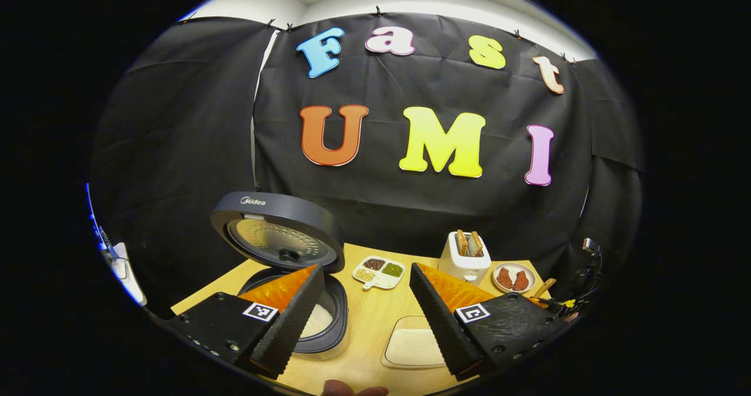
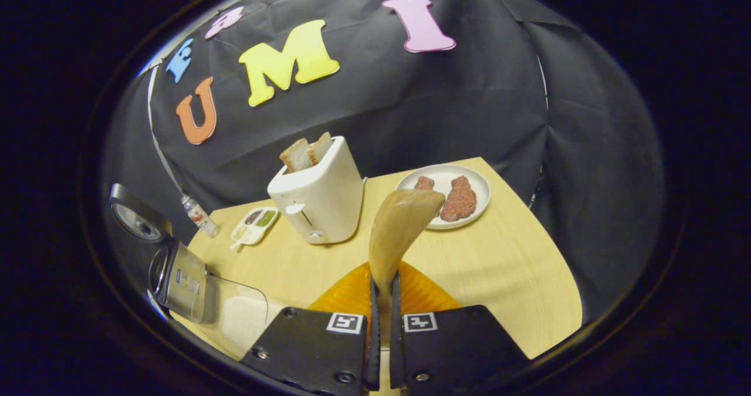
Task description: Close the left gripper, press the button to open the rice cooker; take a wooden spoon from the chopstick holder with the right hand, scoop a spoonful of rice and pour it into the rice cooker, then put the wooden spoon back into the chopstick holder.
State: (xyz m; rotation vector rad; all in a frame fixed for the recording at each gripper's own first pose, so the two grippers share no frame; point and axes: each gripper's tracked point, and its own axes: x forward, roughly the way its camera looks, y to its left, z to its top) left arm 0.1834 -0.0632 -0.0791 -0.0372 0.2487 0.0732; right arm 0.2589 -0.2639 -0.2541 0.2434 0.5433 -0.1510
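Note:
The rice cooker (image 1: 328,331) stands open at the table's left, its lid (image 1: 276,237) raised and white rice in the pot. My left gripper (image 1: 366,268) hangs open above the table, its left finger over the pot and nothing between its fingers. My right gripper (image 2: 384,281) is shut on the handle of the wooden spoon (image 2: 405,214), which points up and away over the table's right half. I cannot tell whether the spoon's bowl holds rice. A clear container of rice (image 2: 237,314) lies beside the cooker (image 2: 176,278); in the left gripper view the container (image 1: 413,346) sits between the fingers.
A white toaster (image 2: 320,199) with bread slices stands mid-table at the back. A plate (image 2: 475,182) with two meat pieces sits at the back right. A divided dish of beans (image 1: 380,271) lies behind the cooker, with a small bottle (image 2: 199,215) near it. A fingertip (image 1: 352,390) shows at the bottom edge.

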